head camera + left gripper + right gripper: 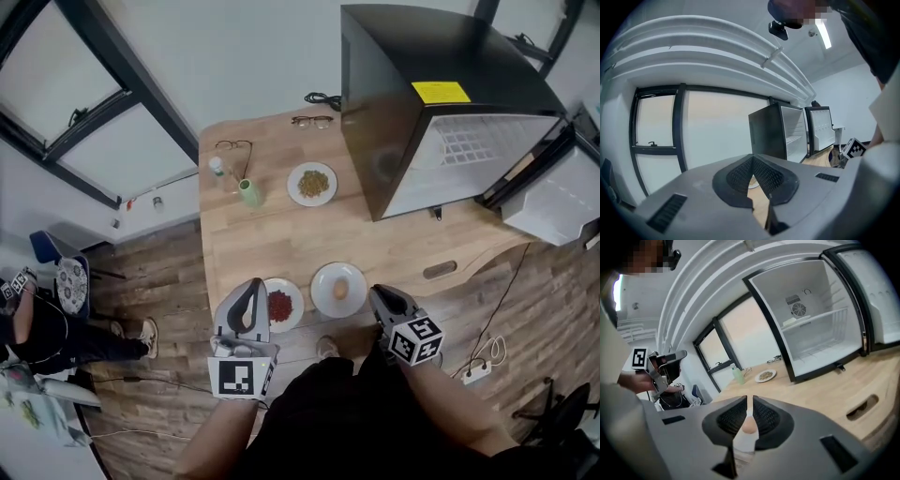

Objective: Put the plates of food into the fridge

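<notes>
Left gripper (251,285), right gripper (378,293) low at table (272,234) edge, fingers (766,420) together.

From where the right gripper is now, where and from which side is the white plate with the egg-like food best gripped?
Likely at the bare rim of the plate nearest the right gripper, coming low from the near edge of the table. The plate lies flat, its food sits in the middle, so only the thin rim fits between the jaws, which must open first.
</notes>
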Demonstrator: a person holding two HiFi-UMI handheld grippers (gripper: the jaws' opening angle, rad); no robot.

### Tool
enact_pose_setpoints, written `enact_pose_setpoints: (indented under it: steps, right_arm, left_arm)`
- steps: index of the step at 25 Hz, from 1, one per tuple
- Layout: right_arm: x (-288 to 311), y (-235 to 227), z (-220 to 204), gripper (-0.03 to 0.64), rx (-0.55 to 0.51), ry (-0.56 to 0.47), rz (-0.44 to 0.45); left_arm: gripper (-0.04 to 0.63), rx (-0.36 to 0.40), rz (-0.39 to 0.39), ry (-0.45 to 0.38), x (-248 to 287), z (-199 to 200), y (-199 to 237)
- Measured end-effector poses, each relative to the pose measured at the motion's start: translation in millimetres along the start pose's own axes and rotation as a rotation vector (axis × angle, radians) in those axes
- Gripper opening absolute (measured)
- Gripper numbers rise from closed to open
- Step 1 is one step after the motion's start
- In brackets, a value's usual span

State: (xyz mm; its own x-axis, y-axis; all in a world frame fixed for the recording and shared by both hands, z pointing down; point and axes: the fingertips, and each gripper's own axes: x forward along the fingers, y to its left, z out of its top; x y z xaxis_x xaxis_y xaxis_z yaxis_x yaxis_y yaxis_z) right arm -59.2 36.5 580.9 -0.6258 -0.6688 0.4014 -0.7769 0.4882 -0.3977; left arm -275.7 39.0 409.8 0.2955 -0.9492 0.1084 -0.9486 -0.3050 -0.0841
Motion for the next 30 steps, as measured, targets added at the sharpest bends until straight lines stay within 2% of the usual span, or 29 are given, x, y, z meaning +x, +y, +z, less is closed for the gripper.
enact_pose_setpoints:
  steps: [5,9,13,18,22,26,30]
  right_arm:
    - [7.1,4.8,-39.1,0.047,0.084,0.031,-0.003]
    - [9.4,-4.5,-64.1,0.106,0.148,0.064,-0.037]
    - [14.1,-16.7,-90.8,0.194,0.320,0.085,-0.061]
    - [23.0,-22.5,-121.6,0.225,0.502,0.114,-0.080]
    - [32.4,-35.0,-133.4,0.254,0.698,0.072,-0.123]
    - [47.2,-32.7,-135.0,0.258,0.775,0.044,-0.110]
    - [61.0,-25.5,-141.7,0.257,0.841,0.063,-0.094]
  left_arm:
    - [0.005,0.025,-0.009,0.029,-11.0,-9.0,1.1]
    - [0.005,0.019,-0.011,0.062,-18.0,-22.3,2.3]
    - [0.005,0.039,-0.014,0.077,-25.0,-29.5,4.2]
    - [0.005,0.047,0.012,0.102,-36.8,-34.6,16.2]
    - [0.004,0.050,0.032,0.111,-43.1,-34.9,24.5]
    - [0.005,0.050,0.046,0.123,-48.7,-38.8,28.8]
    - [0.004,0.052,0.050,0.134,-52.8,-42.6,30.4]
